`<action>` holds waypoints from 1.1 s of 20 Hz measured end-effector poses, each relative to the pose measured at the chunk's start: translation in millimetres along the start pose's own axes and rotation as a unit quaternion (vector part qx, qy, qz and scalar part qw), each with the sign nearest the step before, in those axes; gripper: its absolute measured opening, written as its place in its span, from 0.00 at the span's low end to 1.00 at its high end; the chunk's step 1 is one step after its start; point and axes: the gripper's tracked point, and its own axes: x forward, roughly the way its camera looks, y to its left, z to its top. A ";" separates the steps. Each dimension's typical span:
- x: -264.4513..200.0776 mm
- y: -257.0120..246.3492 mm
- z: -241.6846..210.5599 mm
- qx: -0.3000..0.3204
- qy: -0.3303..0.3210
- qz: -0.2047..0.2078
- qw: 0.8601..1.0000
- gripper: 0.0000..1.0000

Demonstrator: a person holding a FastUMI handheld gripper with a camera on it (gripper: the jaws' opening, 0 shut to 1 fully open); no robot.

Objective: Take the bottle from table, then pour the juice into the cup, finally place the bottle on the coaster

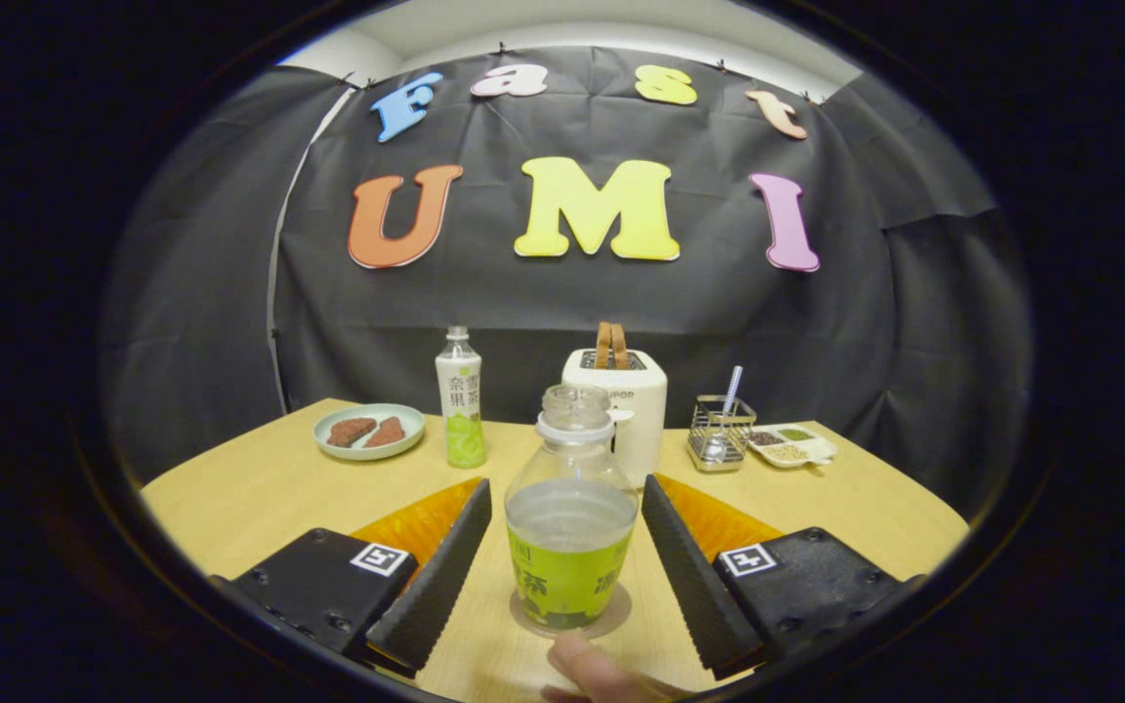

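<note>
Gripper view: the claw (570,561) stands wide open, its two ribbed fingers (436,576) splayed to either side of the bottle (570,508) with counter showing in both gaps, so neither finger touches it and the claw holds nothing. The bottle stands upright between the fingers, long axis vertical, its open neck pointing straight up with no cap on it. Its base sits on a round coaster (616,613), most of which is hidden under the bottle; only a rim shows around the foot. Clear liquid fills the bottle to about the top of its green label.

A fingertip (587,669) pokes in just in front of the bottle, the rest of the hand cut off. The wooden counter (260,488) carries the rest. Behind the bottle and partly hidden by its neck is a white toaster (636,405) with two slices in its slots. Left of the bottle and farther back stands a second bottle (461,400), capped and upright, and beyond that a plate (369,431) with two brown pieces. Right of the toaster sit a wire holder (722,434) and a small divided dish (792,446), whose contents are too small to make out.
</note>
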 end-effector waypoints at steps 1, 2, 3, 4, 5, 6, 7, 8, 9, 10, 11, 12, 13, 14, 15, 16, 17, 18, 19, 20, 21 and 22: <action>-4.8 -1.5 2.6 0.001 -0.002 -0.002 1.000 1.00; -9.9 -2.8 4.0 0.000 -0.003 -0.003 1.000 1.00; -15.7 -3.2 6.8 0.000 -0.005 -0.004 1.000 1.00; -23.0 -4.0 8.8 0.000 -0.006 -0.006 1.000 1.00; -30.1 -4.4 11.5 0.000 -0.007 -0.008 1.000 1.00; -38.9 -3.8 14.0 0.000 -0.010 -0.009 1.000 1.00; -45.9 -3.6 16.4 0.000 -0.012 -0.011 1.000 1.00; -55.8 -4.4 16.9 0.002 -0.010 -0.013 1.000 1.00; -64.3 -3.5 18.7 0.002 -0.009 -0.015 1.000 1.00; -76.1 -4.9 19.7 0.001 -0.007 -0.021 1.000 1.00; -87.8 -6.1 22.0 -0.001 -0.006 -0.026 1.000 1.00; -103.1 -8.2 22.8 0.001 -0.004 -0.035 0.999 1.00; -118.0 -13.7 21.9 0.003 0.004 -0.055 0.998 1.00; -133.9 -20.9 20.9 0.007 0.012 -0.073 0.997 1.00; -148.0 -20.3 23.4 0.012 0.010 -0.076 0.997 1.00; -165.3 -18.7 29.5 0.011 0.001 -0.080 0.997 1.00; -180.3 -18.7 35.3 0.000 -0.013 -0.079 0.997 1.00; -194.4 -20.7 36.4 -0.011 -0.021 -0.083 0.996 1.00; -208.5 -23.9 34.6 -0.014 -0.024 -0.087 0.996 1.00; -237.4 -31.3 19.7 -0.013 -0.024 -0.098 0.995 1.00; -253.0 -33.5 17.8 -0.012 -0.026 -0.101 0.994 1.00; -268.7 -32.8 19.9 -0.011 -0.033 -0.099 0.995 1.00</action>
